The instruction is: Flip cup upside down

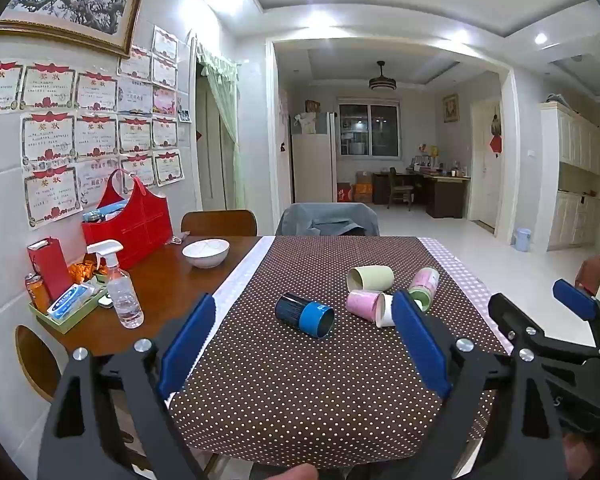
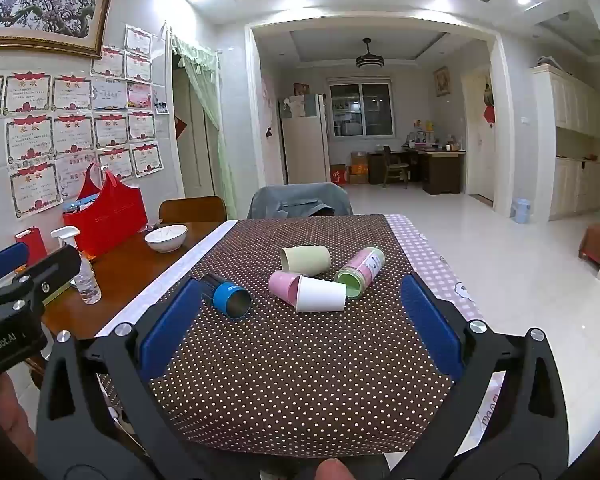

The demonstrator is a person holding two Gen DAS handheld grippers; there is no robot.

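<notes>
1. Brown cloth point(image 1: 300, 380) with white dots covers the tabletop point(image 1: 160, 276), and on it we see five cups lying on their sides, none upright.
2. We find the blue cup point(image 1: 305, 315) nearest the left claw point(image 1: 304, 344), its open mouth turned toward us and its dark rear half hard to read.
3. We see the pink cup point(image 1: 363, 305) touching the white cup point(image 1: 385, 310); in the left view the claw's blue pad cuts off most of the white one, while the right view shows it whole point(image 2: 321, 294), its mouth away from the camera.
4. We note the cream cup point(image 1: 370, 278) behind them and the pink-and-green cup point(image 1: 424, 286) to the side, whose printed label is too small to read.
5. We hold the left claw with its fingers spread wide, gripping nothing, short of the cups.
6. We hold the right claw point(image 2: 300, 316) likewise wide apart and empty; in the left view only part of it shows at the edge point(image 1: 548, 320).
7. We see a white bowl point(image 1: 206, 253), a spray bottle point(image 1: 118, 284) and a red bag point(image 1: 134, 222) on the bare wood at the left; a green tray point(image 1: 66, 314) there holds items we cannot identify.
8. We see a fingertip cut off at the bottom of each view.
</notes>
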